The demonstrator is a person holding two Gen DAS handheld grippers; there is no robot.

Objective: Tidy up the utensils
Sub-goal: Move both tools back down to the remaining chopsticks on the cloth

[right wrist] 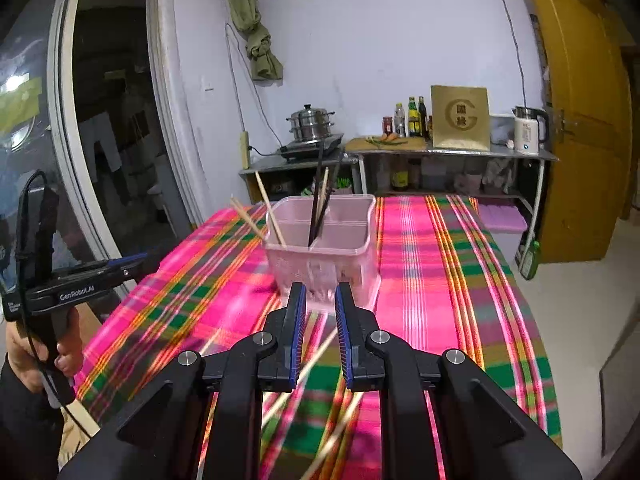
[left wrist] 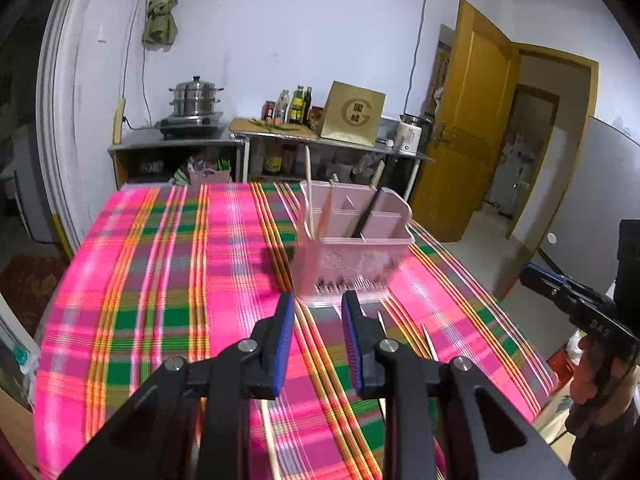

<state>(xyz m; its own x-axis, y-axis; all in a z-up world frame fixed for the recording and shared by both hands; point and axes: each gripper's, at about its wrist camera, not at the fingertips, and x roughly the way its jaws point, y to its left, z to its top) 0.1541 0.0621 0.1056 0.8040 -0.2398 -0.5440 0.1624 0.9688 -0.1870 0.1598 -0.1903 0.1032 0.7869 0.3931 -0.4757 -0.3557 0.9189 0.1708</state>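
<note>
Left gripper (left wrist: pixel 317 300) fingers are seen spread apart, nothing held; right gripper (right wrist: pixel 320 291) fingers also parted and empty. Both are held above the pink plaid tablecloth (left wrist: pixel 168 280), just near of the pink utensil caddy (left wrist: pixel 352 240). Black chopsticks (right wrist: pixel 318 204) and light wooden chopsticks (right wrist: pixel 270 210) are stood in the caddy's compartments. Loose wooden chopsticks (right wrist: pixel 308 372) are seen lying on the cloth beneath the right gripper, blurred; more (left wrist: pixel 428 340) lie near-right of the left gripper. Far behind, a steel counter (left wrist: pixel 176 146) is seen with a steamer pot (left wrist: pixel 196 98), bottles (left wrist: pixel 296 106), a gold box (left wrist: pixel 352 116) and a kettle (right wrist: pixel 528 130); a yellow door (left wrist: pixel 460 120) is at right.
</note>
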